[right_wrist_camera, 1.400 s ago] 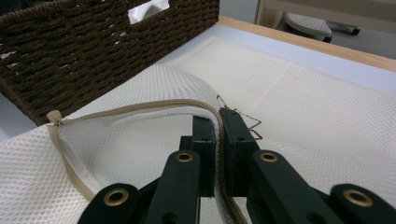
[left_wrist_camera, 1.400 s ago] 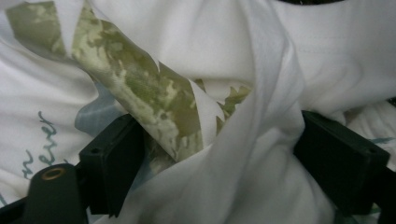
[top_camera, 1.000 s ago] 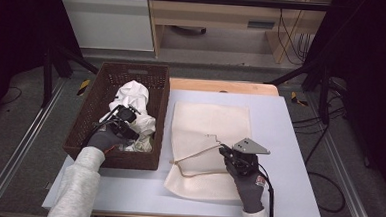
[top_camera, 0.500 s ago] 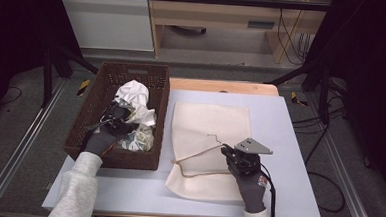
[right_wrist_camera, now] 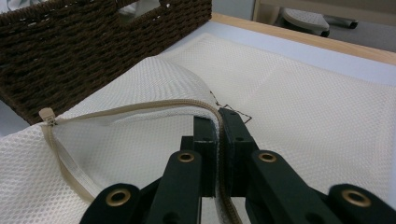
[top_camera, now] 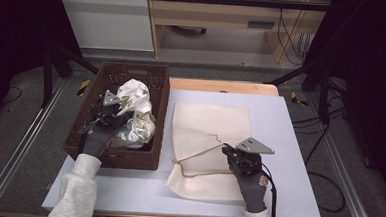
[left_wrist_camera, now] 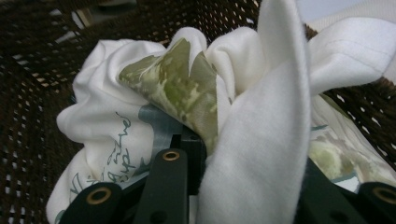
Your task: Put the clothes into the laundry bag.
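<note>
A cream mesh laundry bag (top_camera: 210, 139) lies flat on the white table, its zipper open along the near side. My right gripper (top_camera: 227, 151) is shut on the bag's upper zipper edge (right_wrist_camera: 205, 108) and holds it lifted, so the mouth gapes toward the basket. A dark wicker basket (top_camera: 158, 119) stands to the left with crumpled white and green-printed garments (top_camera: 134, 98) in it. My left gripper (top_camera: 114, 115) is inside the basket, shut on a fold of the white garment (left_wrist_camera: 261, 140), which rises above the rest.
The basket's woven wall (right_wrist_camera: 93, 51) stands close beside the bag's open mouth. A wooden table edge (top_camera: 222, 86) runs behind the white mat. Cables (top_camera: 290, 38) lie on the floor at the back right.
My left gripper has lifted and moved toward the back of the basket, drawing the white garment up with it. The right gripper has kept holding the zipper edge raised.
</note>
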The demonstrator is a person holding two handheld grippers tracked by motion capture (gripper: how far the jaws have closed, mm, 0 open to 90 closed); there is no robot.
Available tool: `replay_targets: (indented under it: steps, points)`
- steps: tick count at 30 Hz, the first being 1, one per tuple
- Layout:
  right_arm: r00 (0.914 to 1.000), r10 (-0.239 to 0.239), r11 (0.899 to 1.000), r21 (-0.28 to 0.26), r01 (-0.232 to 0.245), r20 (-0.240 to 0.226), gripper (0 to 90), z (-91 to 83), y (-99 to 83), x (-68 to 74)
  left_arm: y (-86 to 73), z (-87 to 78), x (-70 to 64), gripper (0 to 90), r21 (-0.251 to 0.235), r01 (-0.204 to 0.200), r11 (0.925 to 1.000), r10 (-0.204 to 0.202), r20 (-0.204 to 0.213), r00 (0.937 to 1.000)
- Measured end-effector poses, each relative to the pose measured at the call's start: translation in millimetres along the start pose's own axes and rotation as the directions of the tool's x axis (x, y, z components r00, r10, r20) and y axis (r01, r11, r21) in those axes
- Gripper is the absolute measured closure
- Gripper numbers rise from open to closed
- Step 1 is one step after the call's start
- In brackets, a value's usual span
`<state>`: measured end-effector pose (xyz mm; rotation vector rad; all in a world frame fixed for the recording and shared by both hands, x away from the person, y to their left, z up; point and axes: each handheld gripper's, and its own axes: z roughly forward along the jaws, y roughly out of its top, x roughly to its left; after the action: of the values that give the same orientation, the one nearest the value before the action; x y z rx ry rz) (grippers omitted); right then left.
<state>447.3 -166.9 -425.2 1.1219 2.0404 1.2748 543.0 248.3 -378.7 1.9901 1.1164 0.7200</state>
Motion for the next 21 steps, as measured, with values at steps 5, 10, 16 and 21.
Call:
replay_targets:
  steps: [5, 10, 16, 21]
  points:
    - [1.0, -0.001, 1.0, 0.0, 0.001, 0.001, 86.6, 0.0, 0.1, -0.2, 3.4, -11.8, 4.3, 73.1, -0.099, 0.036, 0.9944, -0.04, -0.033, 0.9986]
    - [1.0, 0.002, 1.0, -0.007, -0.002, 0.003, 86.6, -1.8, 0.8, -0.5, 10.5, -25.7, 5.9, 73.2, -0.168, 0.024, 0.9856, -0.037, -0.073, 0.9967]
    - [1.0, 0.001, 1.0, -0.01, -0.001, 0.006, 86.6, -2.6, 0.7, -1.8, 20.2, -47.7, 13.1, 73.2, -0.249, 0.035, 0.9678, -0.057, -0.082, 0.995]
    - [1.0, 0.004, 1.0, -0.011, -0.004, 0.007, 86.7, -2.8, 0.8, -1.9, 29.7, -69.6, 14.8, 73.2, -0.31, 0.019, 0.9506, -0.05, -0.092, 0.9944]
